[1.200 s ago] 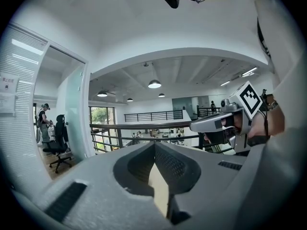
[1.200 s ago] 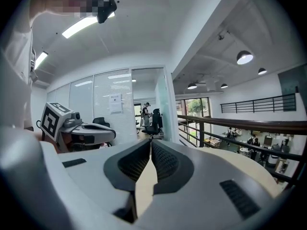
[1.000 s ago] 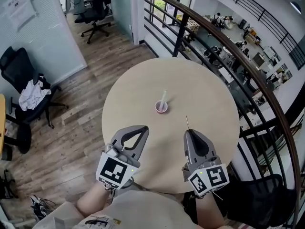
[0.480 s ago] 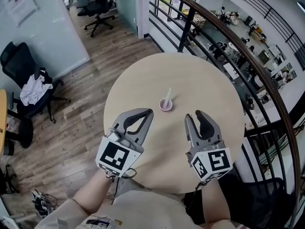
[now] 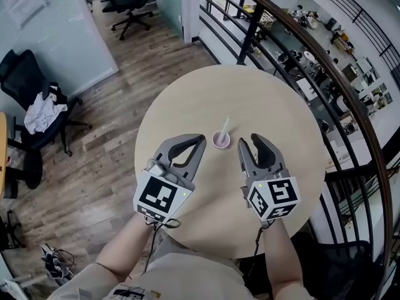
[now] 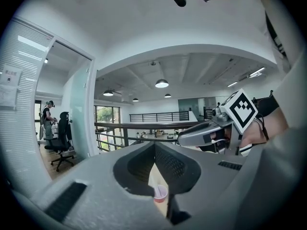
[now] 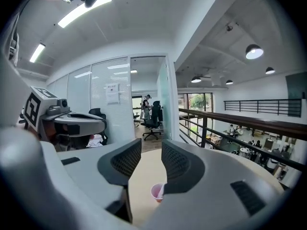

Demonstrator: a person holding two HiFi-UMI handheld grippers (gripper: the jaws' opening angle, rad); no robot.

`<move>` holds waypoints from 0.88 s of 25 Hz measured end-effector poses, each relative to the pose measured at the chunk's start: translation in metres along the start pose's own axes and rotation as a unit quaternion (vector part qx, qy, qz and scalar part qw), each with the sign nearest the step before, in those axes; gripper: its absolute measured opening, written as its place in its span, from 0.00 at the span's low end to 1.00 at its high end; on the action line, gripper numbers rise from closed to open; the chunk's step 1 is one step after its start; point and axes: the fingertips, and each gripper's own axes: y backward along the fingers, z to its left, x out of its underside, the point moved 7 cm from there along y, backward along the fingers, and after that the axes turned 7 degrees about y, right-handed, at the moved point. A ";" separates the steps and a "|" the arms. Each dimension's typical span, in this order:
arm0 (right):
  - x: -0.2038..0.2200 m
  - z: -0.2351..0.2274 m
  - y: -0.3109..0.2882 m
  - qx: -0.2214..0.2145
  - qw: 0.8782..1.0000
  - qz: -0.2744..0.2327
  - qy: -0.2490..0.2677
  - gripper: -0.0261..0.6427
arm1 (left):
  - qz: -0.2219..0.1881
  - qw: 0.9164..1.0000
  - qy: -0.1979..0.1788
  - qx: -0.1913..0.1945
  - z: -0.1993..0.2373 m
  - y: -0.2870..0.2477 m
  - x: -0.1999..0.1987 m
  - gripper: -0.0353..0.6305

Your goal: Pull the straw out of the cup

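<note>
Pale wood forms the round worktop [image 5: 284, 108], which carries a small pink cup [image 5: 220, 140] near its middle. A white straw [image 5: 224, 127] stands in the cup, tilted toward the far edge. The left tool [image 5: 199, 141] hangs over the near-left part of the worktop with its jaws clenched together on nothing, tips just beside the cup. The right tool [image 5: 250, 141] hangs over the near-right part. Its jaws have just been opening and stand released, with nothing between them. Neither tool touches cup or straw.
</note>
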 end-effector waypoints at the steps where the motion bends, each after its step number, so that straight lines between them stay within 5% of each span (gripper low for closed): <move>1: 0.005 -0.002 -0.009 -0.002 1.000 0.006 -0.003 0.24 | 0.004 1.000 0.000 0.000 0.004 -0.004 0.004 0.07; 9: 0.051 -0.018 -0.066 -0.015 0.998 0.043 -0.034 0.26 | 0.005 0.999 0.040 0.027 0.022 -0.035 0.036 0.07; 22: 0.133 -0.038 -0.131 -0.020 0.990 0.137 -0.037 0.26 | 0.053 0.994 0.089 0.020 0.036 -0.080 0.114 0.07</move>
